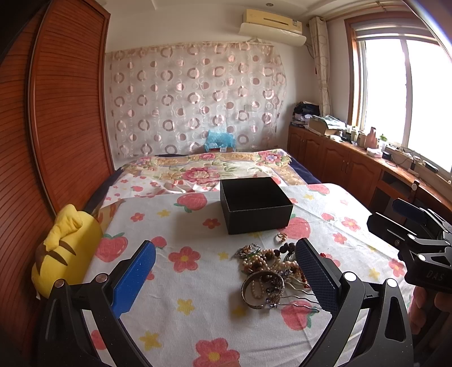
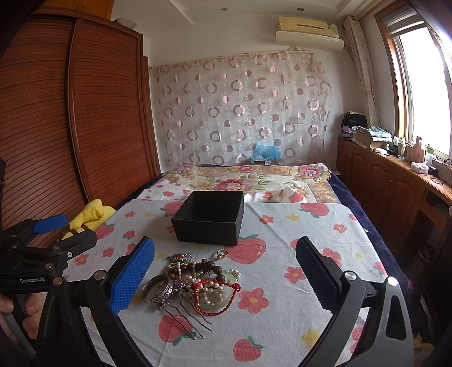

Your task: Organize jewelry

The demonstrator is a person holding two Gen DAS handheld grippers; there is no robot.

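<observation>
Bedroom, daylit. Tall louvred reddish-brown wooden wardrobe (image 2: 84,113) along left side. Sheer pink curtain with circle print (image 1: 195,98) hung across white far wall; cream wall-mounted air conditioner (image 1: 272,25) above it. Large wood-framed window (image 1: 395,90) on right, glare strong, with a patterned drape (image 1: 322,65) gathered beside it. Low brown wooden cabinets (image 2: 389,186) run beneath, top cluttered with bottles and boxes. Bed (image 2: 367,225) under strawberry-and-flower sheet, floral blanket (image 1: 209,169) further back

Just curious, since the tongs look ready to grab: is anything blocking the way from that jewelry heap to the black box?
Nothing visible does. The jewelry pile lies on the fruit-print cloth just in front of the open black box, with only a small ring on the bare cloth between them. Both tongs, left and right, are open.
</observation>
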